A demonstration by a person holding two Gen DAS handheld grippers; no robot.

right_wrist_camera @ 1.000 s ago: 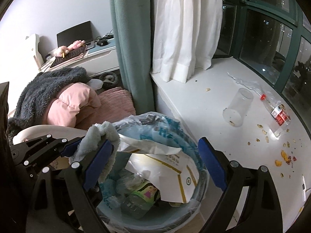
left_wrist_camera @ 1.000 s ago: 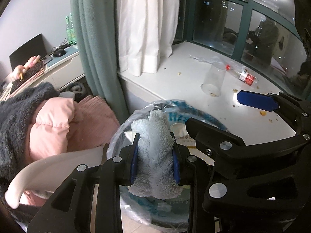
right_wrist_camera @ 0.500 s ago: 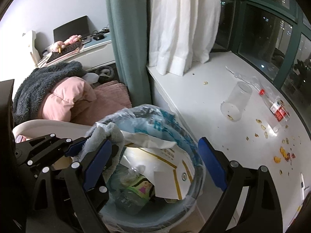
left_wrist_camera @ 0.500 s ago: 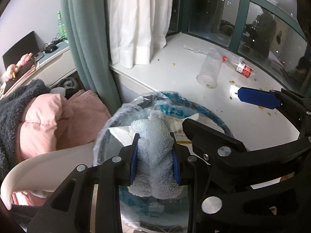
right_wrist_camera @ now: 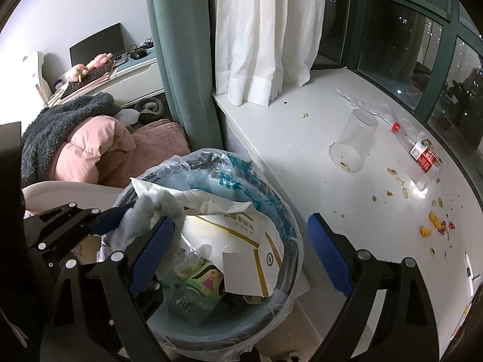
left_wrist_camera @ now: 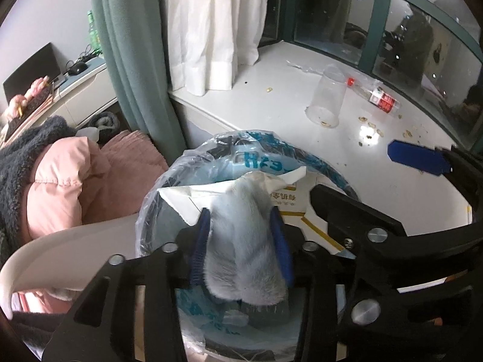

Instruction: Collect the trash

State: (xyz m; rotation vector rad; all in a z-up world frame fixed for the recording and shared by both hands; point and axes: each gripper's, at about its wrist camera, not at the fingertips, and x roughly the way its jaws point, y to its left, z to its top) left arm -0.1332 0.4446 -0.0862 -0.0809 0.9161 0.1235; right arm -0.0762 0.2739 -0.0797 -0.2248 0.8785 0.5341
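Note:
A grey fluffy cloth (left_wrist_camera: 241, 241) sits between the blue pads of my left gripper (left_wrist_camera: 240, 220), directly over the bag-lined trash bin (left_wrist_camera: 332, 169). The jaws are opening, and the cloth still touches both pads. In the right wrist view the same cloth (right_wrist_camera: 151, 211) hangs at the bin's (right_wrist_camera: 283, 220) left rim. My right gripper (right_wrist_camera: 240, 223) is open and empty above the bin, which holds a white carton, a bottle and wrappers. On the white sill lie a clear plastic cup (right_wrist_camera: 353, 138) on its side, a clear bottle (right_wrist_camera: 419, 154) with a red label, and scattered peels and crumbs (right_wrist_camera: 431, 223).
A green curtain (right_wrist_camera: 184, 60) and a white curtain (right_wrist_camera: 265, 30) hang behind the bin. Left of it a white chair (left_wrist_camera: 60, 250) carries pink and grey bedding (right_wrist_camera: 84, 141). A desk (right_wrist_camera: 120, 69) with a laptop stands at the back. Dark windows bound the sill.
Both grippers have come lower and closer over the bin. The left pads stand slightly wider apart, and the cloth between them now looks blurred.

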